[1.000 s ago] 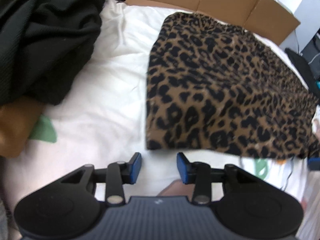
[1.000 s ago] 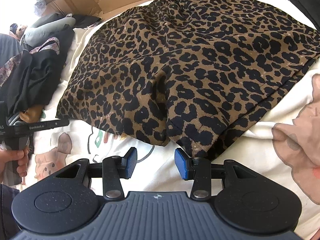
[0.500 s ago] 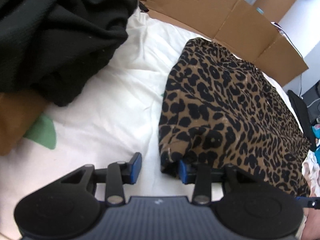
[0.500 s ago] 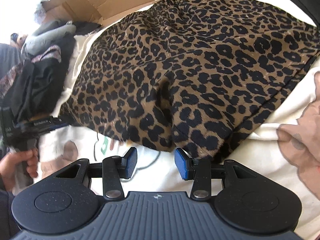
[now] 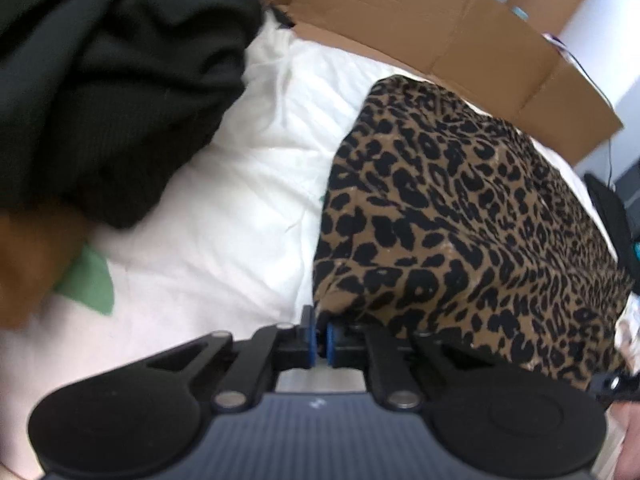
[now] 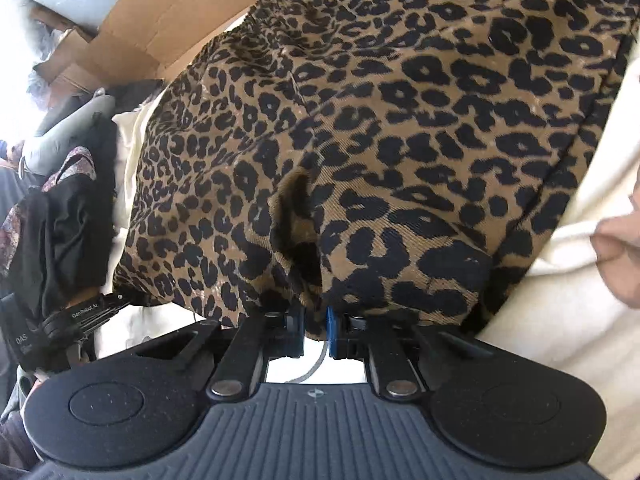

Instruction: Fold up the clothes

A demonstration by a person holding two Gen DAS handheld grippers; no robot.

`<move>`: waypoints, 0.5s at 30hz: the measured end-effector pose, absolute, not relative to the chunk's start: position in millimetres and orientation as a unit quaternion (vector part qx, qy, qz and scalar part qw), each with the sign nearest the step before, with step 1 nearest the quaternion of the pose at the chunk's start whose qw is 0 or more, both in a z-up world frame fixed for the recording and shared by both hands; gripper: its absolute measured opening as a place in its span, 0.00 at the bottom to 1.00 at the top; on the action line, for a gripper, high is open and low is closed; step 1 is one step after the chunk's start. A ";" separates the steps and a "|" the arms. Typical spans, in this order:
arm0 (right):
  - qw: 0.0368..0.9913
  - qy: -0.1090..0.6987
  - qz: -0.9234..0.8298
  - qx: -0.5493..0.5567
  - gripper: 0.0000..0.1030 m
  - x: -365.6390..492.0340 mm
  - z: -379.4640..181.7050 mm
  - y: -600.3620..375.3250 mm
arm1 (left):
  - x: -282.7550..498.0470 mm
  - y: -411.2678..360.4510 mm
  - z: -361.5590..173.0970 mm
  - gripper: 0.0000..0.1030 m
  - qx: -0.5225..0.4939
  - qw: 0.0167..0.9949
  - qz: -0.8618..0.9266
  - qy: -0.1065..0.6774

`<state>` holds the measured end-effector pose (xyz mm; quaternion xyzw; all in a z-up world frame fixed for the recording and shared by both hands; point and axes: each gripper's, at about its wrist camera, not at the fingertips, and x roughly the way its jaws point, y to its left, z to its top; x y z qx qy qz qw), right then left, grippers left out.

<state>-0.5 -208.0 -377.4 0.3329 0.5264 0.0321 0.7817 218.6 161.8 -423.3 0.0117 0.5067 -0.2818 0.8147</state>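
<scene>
Brown flattened cardboard box lies behind garment, contents not visible. Leopard-print brown-and-black fabric garment spread on white bed sheet, near hem lifted. Left gripper fingers pinch its corner; right gripper fingers closing on hem. Black clothes pile left of garment.

Shorts lie on sheet, right of clothes pile.

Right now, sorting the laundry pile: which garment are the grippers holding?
The leopard-print garment, spread on the white sheet; both grippers pinch its near edge. The black clothes lie heaped apart, untouched.
</scene>
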 end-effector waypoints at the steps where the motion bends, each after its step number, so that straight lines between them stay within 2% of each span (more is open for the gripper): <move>1: 0.781 0.522 0.031 0.343 0.08 -0.2 -373.6 -212.1 | 219.4 161.1 -417.3 0.05 0.018 0.815 -0.285 0.504; 10: 0.794 0.486 0.028 0.363 0.07 -0.2 -340.3 -239.2 | 235.7 152.2 -354.3 0.03 0.056 0.830 -0.294 0.471; 15: 0.787 0.466 0.013 0.403 0.07 2.9 -334.2 -249.3 | 243.7 141.5 -347.9 0.03 0.065 0.833 -0.294 0.465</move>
